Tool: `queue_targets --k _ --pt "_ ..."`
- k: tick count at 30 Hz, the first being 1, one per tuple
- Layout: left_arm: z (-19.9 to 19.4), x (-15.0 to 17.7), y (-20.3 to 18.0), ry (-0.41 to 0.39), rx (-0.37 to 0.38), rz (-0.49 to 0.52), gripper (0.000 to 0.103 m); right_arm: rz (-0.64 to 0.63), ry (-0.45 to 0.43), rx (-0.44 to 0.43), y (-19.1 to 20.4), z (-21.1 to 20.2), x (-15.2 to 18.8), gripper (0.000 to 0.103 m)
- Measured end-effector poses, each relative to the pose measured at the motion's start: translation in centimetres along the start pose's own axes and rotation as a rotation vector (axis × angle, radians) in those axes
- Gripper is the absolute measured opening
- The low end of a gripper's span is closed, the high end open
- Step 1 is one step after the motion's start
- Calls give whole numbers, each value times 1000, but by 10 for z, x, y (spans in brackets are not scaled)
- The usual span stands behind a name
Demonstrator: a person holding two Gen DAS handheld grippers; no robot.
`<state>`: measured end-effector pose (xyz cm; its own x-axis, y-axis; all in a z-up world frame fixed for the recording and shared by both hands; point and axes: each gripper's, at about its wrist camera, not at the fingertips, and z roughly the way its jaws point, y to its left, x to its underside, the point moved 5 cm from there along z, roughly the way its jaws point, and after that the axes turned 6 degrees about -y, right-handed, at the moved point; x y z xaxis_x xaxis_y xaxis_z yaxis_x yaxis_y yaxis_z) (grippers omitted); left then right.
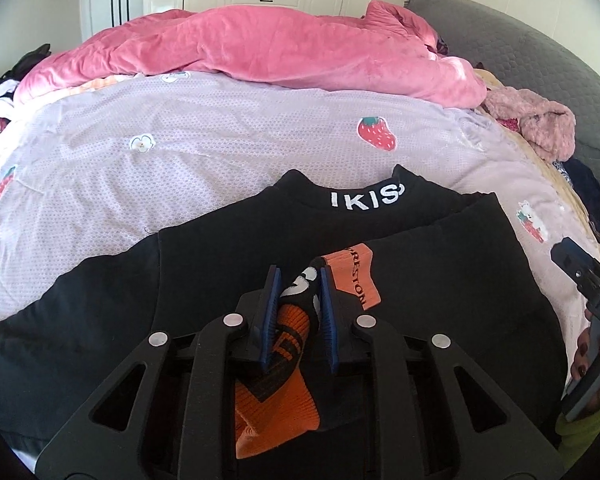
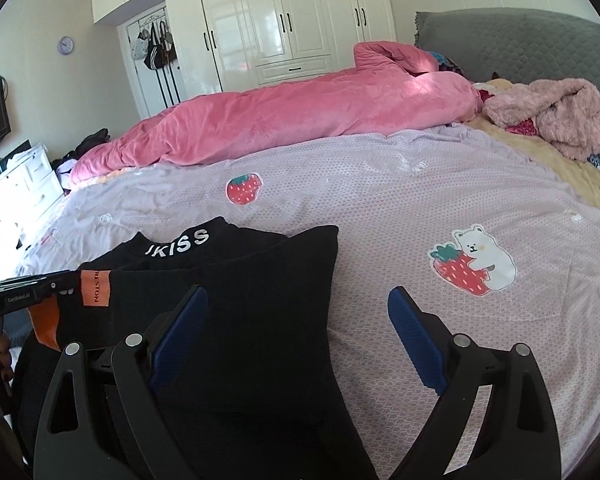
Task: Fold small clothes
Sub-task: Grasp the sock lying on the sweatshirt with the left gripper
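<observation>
- Your left gripper [image 1: 300,292] is clamped on a ribbed orange-and-black sock [image 1: 288,344], held over the soft black top [image 1: 220,248].
- Your right gripper [image 2: 296,340] is spread wide, hovering at the top's [image 2: 260,300] right edge.
- From 12 to 3 o'clock you've got smooth lilac bedspread [image 2: 380,200].

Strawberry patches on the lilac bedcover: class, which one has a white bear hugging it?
The strawberry patch nearest the open right gripper; the strawberry farther back has no bear.
</observation>
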<state>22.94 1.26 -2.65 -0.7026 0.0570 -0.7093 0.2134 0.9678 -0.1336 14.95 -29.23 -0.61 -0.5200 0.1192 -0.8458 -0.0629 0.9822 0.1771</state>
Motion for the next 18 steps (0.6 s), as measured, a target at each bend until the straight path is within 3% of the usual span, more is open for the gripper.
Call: queue_targets --k 3,6,10,14,18 --pt "0 -1 1 -7 4 -2 14 -36 6 -20 10 1 3 91" --pt "-2 -1 -1 -12 7 7 14 -59 40 32 12 7 9 91" --pt "0 0 0 -3 5 6 14 3 106 58 -1 19 18 90" --pt "2 1 1 3 4 1 14 59 162 15 -7 31 22 67" --pt "4 2 0 5 1 2 14 129 220 -25 -12 46 27 54"
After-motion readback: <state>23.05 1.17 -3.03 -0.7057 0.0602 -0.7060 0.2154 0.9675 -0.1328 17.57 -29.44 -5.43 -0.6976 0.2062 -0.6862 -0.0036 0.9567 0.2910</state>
